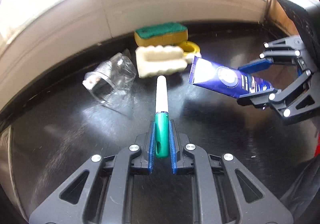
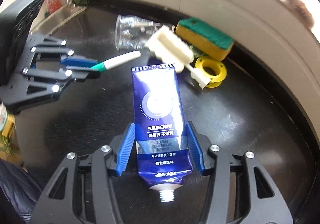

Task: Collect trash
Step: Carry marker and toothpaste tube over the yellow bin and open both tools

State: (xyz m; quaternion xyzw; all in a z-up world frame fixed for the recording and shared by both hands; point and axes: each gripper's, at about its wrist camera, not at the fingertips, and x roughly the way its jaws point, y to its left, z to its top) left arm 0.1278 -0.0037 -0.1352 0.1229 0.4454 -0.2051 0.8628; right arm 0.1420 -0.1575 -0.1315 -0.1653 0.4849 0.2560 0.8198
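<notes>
We grip marker (image 1: 161, 116) in left gripper (image 1: 162, 140), toothpaste tube (image 2: 160, 120) in right gripper (image 2: 160, 150). Cup (image 1: 112, 81), foam piece (image 1: 160, 61), sponge (image 1: 161, 33), yellow spool (image 2: 212, 69) remain on counter (image 1: 200, 134); no bin visible.

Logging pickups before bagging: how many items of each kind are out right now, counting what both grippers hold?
Toothpaste tube, in the right gripper: 1
Green-and-white marker, in the left gripper: 1
Clear plastic cup: 1
White foam piece: 1
Yellow-green sponge: 1
Yellow tape spool: 1
Total: 6
</notes>
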